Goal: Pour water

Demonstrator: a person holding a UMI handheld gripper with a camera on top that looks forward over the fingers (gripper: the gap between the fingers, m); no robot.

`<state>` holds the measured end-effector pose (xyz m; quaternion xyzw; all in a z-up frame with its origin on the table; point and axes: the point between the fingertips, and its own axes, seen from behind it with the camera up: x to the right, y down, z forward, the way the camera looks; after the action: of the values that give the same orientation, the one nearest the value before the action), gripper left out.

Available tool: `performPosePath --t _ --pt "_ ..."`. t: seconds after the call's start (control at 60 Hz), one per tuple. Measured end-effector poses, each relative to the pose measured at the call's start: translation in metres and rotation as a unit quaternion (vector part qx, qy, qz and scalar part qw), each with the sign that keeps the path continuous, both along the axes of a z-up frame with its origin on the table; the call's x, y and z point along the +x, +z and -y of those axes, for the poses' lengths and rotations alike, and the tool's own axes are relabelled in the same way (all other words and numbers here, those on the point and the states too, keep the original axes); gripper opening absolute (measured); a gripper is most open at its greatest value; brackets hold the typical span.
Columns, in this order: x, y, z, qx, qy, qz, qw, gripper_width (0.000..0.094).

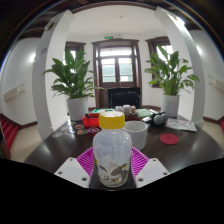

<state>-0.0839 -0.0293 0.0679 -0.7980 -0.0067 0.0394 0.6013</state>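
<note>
I see my gripper [112, 168] clamped on the upright yellow-capped bottle [111, 148], cap skyward; white cup [136, 134] just beyond, table [60, 150] edge near.

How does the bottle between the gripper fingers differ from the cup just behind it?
The bottle wears a yellow cap, while the clear cup is open-topped. The bottle stands taller; the cup is shorter. The bottle sits between the fingers, the cup beyond them. Both stand upright on the dark table.
</note>
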Motion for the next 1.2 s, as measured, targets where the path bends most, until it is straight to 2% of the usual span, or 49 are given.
performPosePath --t 0.167,0.283,0.467,0.533,0.65,0.933,1.033,1.2 --pt "-0.073 0.008 -0.046 -0.026 0.011 -0.151 0.988 0.0456" --pt "-0.093 0.023 -0.077 -0.034 -0.014 -0.304 0.952 0.0459" --pt "-0.077 0.056 -0.105 -0.015 -0.086 -0.542 0.836 0.0459" --pt "-0.063 0.063 -0.117 0.007 -0.098 -0.610 0.786 0.0458" --pt "-0.039 0.078 -0.128 0.042 -0.110 -0.694 0.710 0.0455" --pt "-0.011 0.086 -0.143 0.065 -0.120 -0.831 0.539 0.0458" --pt "-0.010 0.082 -0.147 0.059 -0.122 -0.837 0.530 0.0460" --pt "-0.016 0.085 -0.142 0.056 -0.119 -0.817 0.562 0.0461"
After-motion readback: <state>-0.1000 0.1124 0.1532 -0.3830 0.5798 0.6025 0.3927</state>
